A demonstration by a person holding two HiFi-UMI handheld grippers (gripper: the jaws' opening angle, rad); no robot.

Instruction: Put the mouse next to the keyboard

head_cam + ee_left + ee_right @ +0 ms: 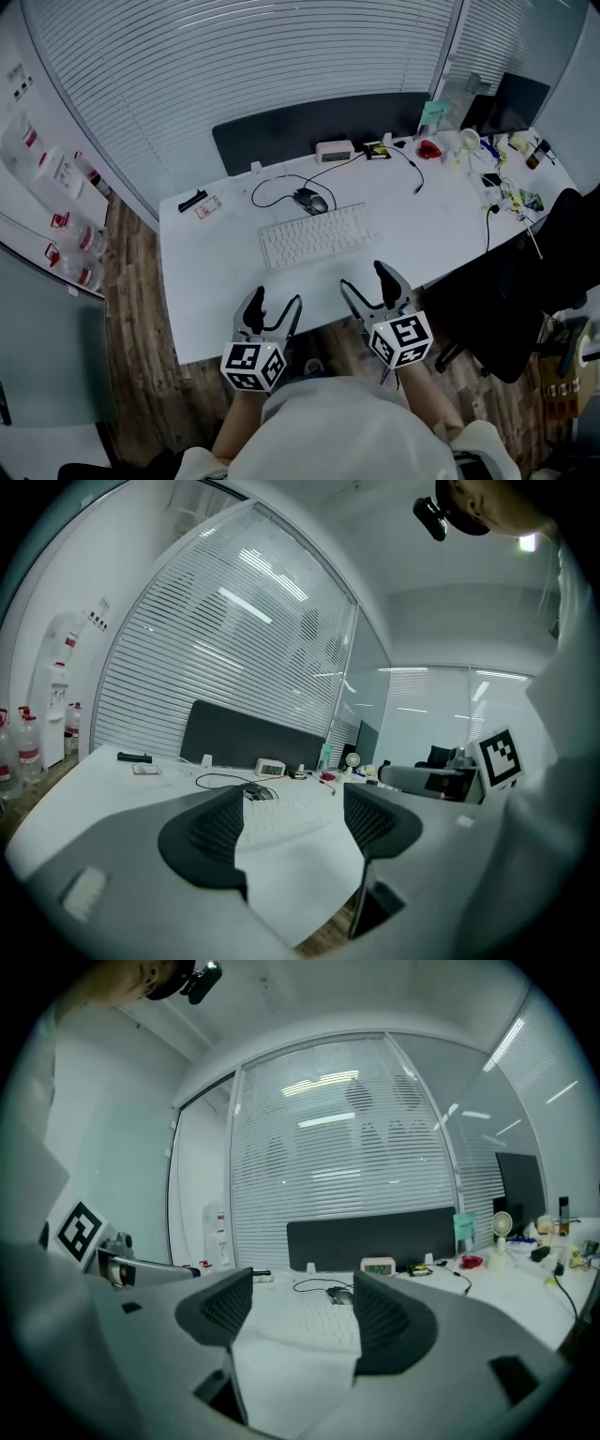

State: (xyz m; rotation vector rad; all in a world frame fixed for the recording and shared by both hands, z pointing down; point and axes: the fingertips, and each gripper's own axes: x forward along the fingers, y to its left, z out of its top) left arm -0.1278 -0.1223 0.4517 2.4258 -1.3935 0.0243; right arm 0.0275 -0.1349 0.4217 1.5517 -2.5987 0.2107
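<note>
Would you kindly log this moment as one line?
mouse beyond keyboard, untouched | left hand-held gripper open | right hand-held gripper open

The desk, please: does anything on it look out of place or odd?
The mouse sits beyond the keyboard, not beside it, its cable looped loosely. Small items clutter the desk's right end.

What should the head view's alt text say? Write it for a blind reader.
A white keyboard lies on a white desk, a dark wired mouse just behind it. At the near edge, the left hand-held gripper and right hand-held gripper hover open and empty.
</note>
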